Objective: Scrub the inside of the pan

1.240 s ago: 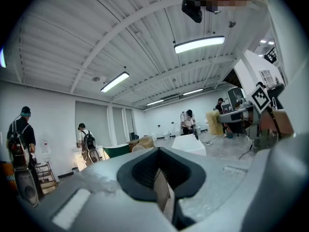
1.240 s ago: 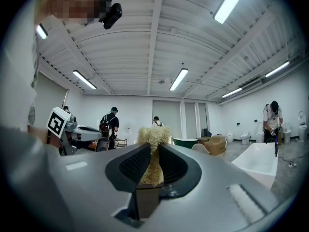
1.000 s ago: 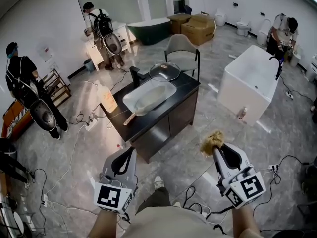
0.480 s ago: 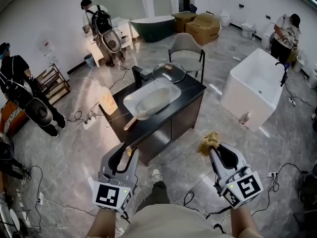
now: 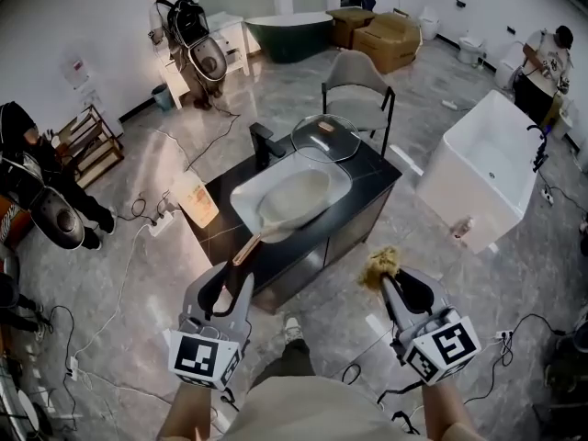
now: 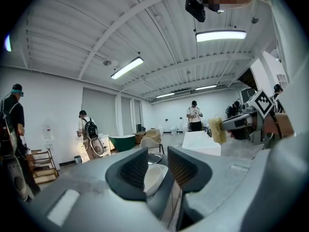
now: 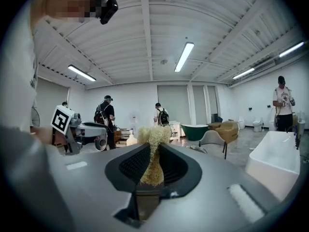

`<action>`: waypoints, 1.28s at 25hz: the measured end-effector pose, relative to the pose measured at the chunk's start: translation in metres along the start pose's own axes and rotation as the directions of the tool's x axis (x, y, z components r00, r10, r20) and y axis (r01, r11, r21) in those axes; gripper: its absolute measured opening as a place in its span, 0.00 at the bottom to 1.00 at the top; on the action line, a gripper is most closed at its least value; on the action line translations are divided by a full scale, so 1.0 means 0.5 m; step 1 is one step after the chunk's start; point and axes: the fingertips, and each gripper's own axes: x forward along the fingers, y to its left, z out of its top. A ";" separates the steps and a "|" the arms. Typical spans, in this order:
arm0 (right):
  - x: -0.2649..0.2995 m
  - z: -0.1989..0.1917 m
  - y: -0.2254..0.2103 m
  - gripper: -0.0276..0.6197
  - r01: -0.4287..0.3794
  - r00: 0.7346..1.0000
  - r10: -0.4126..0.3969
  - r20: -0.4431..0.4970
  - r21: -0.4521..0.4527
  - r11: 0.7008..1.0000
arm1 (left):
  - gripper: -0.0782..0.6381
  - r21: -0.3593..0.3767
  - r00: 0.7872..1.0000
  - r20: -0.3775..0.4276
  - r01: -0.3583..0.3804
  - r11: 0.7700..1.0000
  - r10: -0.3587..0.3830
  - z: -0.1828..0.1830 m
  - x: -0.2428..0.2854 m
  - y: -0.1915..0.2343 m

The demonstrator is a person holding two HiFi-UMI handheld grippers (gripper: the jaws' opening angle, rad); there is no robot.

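A pan (image 5: pixel 296 194) with a pale inside lies in the white sink (image 5: pixel 244 204) of a black counter; its wooden handle (image 5: pixel 244 248) points toward me. My left gripper (image 5: pixel 222 294) hovers just short of the handle's end. Its jaws (image 6: pixel 157 166) stand open with nothing between them. To the right, in front of the counter, my right gripper (image 5: pixel 390 283) is shut on a straw-coloured fibre scrubber (image 5: pixel 380 266), whose tuft sticks out past the fingertips (image 7: pixel 153 154). The left gripper view also catches that scrubber (image 6: pixel 217 129).
A glass lid (image 5: pixel 326 136) and a black tap (image 5: pixel 263 143) sit on the counter (image 5: pixel 372 175). A grey chair (image 5: pixel 356 85) stands behind it, a white bathtub (image 5: pixel 491 168) to the right. Cables run over the floor (image 5: pixel 119 310). Several people stand around the room's edges.
The counter has come nearer in the head view. Both grippers now sit close to its front edge. The right gripper still holds the scrubber.
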 end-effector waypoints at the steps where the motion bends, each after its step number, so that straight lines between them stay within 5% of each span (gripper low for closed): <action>1: 0.031 0.001 -0.006 0.14 0.000 1.000 0.000 -0.011 0.000 1.000 | 0.28 -0.006 1.000 -0.008 0.002 1.000 -0.002 -0.003 0.022 0.023; 8: 0.236 0.012 -0.054 0.14 -0.017 0.997 0.022 -0.073 0.073 0.997 | 0.28 -0.125 1.000 -0.015 0.014 0.992 -0.016 -0.041 0.165 0.192; 15: 0.412 -0.009 -0.098 0.14 -0.013 0.989 0.022 -0.149 0.062 0.998 | 0.28 -0.187 0.994 -0.109 -0.008 0.982 -0.013 -0.115 0.280 0.329; 20: 0.486 -0.049 -0.099 0.14 -0.057 0.977 0.063 -0.204 0.036 0.998 | 0.28 -0.222 0.979 -0.203 -0.028 0.975 -0.018 -0.184 0.318 0.358; 24: 0.564 -0.065 -0.109 0.14 -0.107 0.963 0.100 -0.249 -0.016 0.994 | 0.28 -0.226 0.940 -0.339 -0.037 0.973 -0.043 -0.254 0.377 0.374; 27: 0.631 -0.081 -0.117 0.14 -0.145 0.953 0.126 -0.276 -0.048 0.988 | 0.28 -0.268 0.928 -0.368 -0.051 0.962 -0.054 -0.291 0.420 0.397; 32: 0.708 -0.154 -0.130 0.14 -0.281 0.893 0.222 -0.391 -0.101 0.954 | 0.28 -0.339 0.914 -0.404 -0.101 0.935 -0.047 -0.353 0.462 0.385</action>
